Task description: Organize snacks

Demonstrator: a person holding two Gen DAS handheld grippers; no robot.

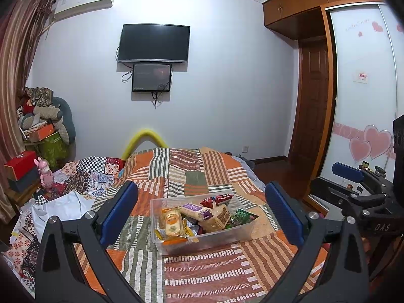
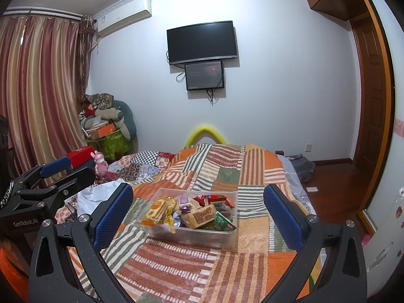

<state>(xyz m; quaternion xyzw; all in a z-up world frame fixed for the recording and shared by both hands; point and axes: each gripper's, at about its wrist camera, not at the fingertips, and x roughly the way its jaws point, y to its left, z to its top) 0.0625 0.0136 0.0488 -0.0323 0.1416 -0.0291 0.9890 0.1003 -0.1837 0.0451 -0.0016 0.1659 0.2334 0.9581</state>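
A clear plastic bin (image 1: 209, 240) (image 2: 202, 237) full of snack packets sits on the striped patchwork bedspread (image 1: 202, 272) (image 2: 189, 267). Inside lie a yellow cracker pack (image 1: 173, 223) (image 2: 159, 208), a purple packet (image 1: 197, 210), a tan wafer pack (image 1: 219, 217) (image 2: 202, 214), a red bag (image 1: 217, 199) (image 2: 214, 199) and a green packet (image 1: 243, 216) (image 2: 223, 221). My left gripper (image 1: 202, 210) hovers open in front of the bin, nothing between its blue pads. My right gripper (image 2: 199, 213) is likewise open and empty, level with the bin. Each gripper shows in the other's view, at the edge.
A crumpled white bag (image 1: 63, 209) (image 2: 98, 199) and a checkered quilt (image 1: 96, 171) lie left of the bin. A pink doll (image 1: 45, 174) (image 2: 101, 164) and red box (image 1: 20, 164) stand by the curtain. Wooden floor (image 2: 333, 181) and wardrobe doors (image 1: 361, 88) lie right of the bed.
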